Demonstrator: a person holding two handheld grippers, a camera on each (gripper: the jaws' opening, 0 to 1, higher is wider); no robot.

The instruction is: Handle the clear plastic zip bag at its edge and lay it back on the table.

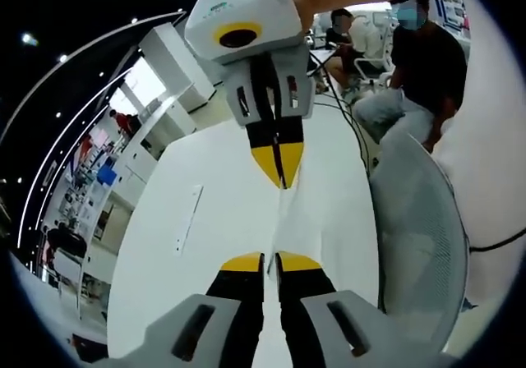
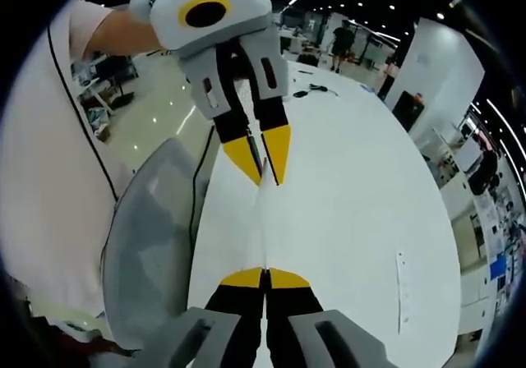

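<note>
Fingers of the left gripper (image 1: 270,263) pinch one edge of the clear bag (image 1: 280,220), stretched taut above the tabletop (image 1: 214,220). Opposite, the right gripper (image 2: 265,278) clamps the bag's other edge, keeping it flat for laying down.

Your left tool (image 1: 270,263) and right tool (image 2: 265,279) had yellow tips, black fingers, grey housings; you wore a white sleeve (image 2: 49,163).

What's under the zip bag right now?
The white table lies below the clear bag, visible through it; the bag is stretched edge-on between the left gripper and right gripper. Nothing else shows beneath. Contact with the table can't be judged.
</note>
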